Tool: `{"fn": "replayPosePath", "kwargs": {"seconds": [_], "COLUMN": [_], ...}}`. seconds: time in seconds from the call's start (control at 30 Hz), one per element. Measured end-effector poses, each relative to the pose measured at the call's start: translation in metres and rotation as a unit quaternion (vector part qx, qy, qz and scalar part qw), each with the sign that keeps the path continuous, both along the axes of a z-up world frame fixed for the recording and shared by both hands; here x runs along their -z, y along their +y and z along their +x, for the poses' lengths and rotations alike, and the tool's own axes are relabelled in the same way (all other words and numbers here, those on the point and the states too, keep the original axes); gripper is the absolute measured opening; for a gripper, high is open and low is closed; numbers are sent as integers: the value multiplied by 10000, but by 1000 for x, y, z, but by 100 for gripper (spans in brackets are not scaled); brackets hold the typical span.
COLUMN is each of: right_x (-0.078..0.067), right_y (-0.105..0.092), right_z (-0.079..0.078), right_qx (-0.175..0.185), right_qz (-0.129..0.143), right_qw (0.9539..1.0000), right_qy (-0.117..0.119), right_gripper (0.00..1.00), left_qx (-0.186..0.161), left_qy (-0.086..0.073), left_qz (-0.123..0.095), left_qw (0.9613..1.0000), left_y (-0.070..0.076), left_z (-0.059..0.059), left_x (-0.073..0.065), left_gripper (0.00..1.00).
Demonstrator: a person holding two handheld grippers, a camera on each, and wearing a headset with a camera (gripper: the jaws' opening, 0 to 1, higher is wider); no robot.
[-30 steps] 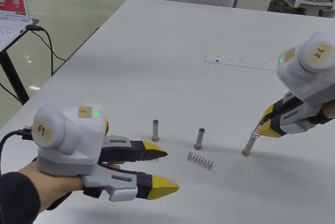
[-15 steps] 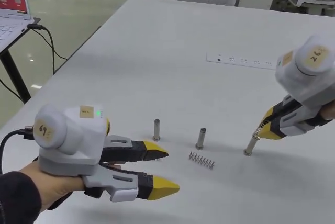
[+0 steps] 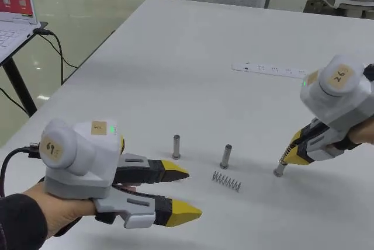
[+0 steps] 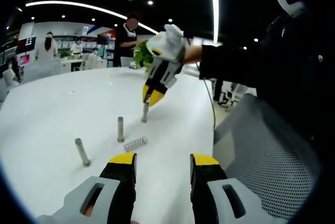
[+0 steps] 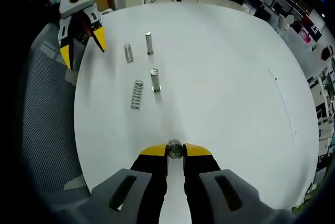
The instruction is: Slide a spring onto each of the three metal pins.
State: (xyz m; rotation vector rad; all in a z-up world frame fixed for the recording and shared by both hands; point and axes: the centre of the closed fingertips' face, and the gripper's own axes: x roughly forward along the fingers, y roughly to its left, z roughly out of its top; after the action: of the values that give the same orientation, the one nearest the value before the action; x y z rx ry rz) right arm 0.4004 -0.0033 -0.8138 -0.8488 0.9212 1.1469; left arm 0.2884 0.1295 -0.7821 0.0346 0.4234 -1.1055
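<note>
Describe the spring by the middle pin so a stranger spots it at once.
On the white workbench three metal pins stand in a row. The spring lies flat at the foot of the middle pin, on the person's side. The other loose spring lies by the pin nearest the left gripper, and a third spring is in the right gripper's jaws at the last pin.

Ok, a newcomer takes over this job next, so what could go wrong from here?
The right gripper pinches a spring on the end pin, which seems to stand loose on the table; a sideways push might topple it. The loose spring lies close to the middle pin, so the open left gripper could knock that pin over when reaching in.
</note>
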Motion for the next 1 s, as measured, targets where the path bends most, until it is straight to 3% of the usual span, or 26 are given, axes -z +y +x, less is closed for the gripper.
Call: {"fn": "replayPosePath", "kwargs": {"seconds": [0.73,1.0], "right_x": [27,26], "right_y": [-3,-1], "right_z": [-2,-2], "right_qx": [133,193], "right_qz": [-152,-85], "right_qw": [9997,9997], "right_qy": [116,121], "right_gripper": [8,9], "left_qx": [-25,-9], "left_qy": [-6,2], "left_qz": [43,53], "left_qw": [10000,10000], "left_y": [1,0], "left_z": [0,0], "left_x": [1,2], "left_gripper": [34,34]}}
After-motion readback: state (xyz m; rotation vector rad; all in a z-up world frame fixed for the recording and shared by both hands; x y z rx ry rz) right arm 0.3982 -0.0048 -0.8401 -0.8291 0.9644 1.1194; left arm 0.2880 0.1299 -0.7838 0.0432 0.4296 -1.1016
